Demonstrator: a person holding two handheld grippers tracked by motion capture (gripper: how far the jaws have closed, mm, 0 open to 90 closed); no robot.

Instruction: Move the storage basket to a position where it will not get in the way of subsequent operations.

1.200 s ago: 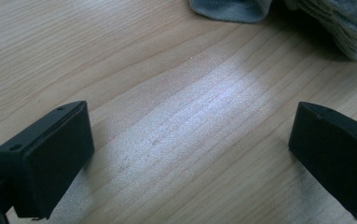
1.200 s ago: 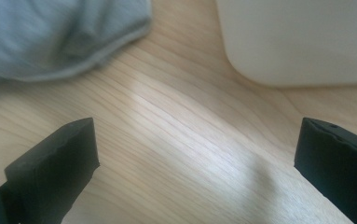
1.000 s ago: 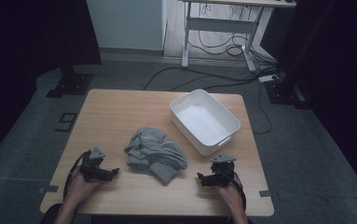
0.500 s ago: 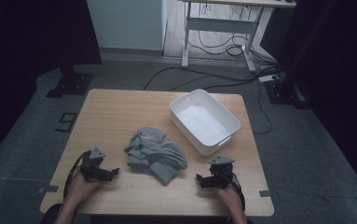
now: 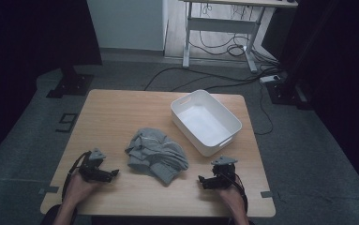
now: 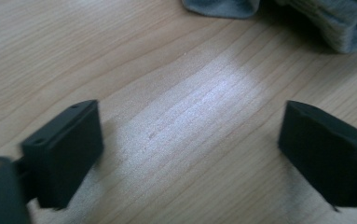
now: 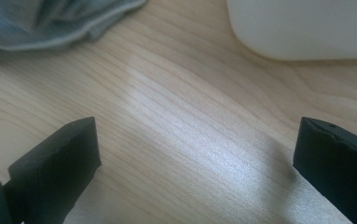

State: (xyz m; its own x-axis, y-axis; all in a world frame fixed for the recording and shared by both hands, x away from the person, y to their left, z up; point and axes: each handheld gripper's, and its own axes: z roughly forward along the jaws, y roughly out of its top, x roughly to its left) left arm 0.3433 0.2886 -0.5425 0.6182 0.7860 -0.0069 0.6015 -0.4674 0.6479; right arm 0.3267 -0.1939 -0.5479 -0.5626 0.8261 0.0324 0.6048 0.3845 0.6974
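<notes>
- The cloth [image 5: 156, 155] is a grey, soft heap, crumpled into loose folds with a lighter hem along its edges; one ribbed edge shows in the left gripper view [image 6: 334, 23].
- It lies on the table [image 5: 121, 112] a little below centre, at about 7 o'clock from the tub [image 5: 205, 122] and near it, not touching.
- The left gripper [image 5: 114, 173] sits at about 8 o'clock from the cloth, near its lower left edge and apart from it. Its jaws stand wide with only bare wood between them; they have just been closing a little, and nothing is held.
- The right gripper [image 5: 200, 180] sits at about 4 o'clock from the cloth, at 6 o'clock from the tub. Its jaws are wide apart over bare wood, holding nothing.
- In the right gripper view the cloth [image 7: 50, 23] shows at 11 o'clock and the white tub wall [image 7: 302, 28] at 1 o'clock.
- The tub is white, rectangular, empty, set askew near the table's right edge.
</notes>
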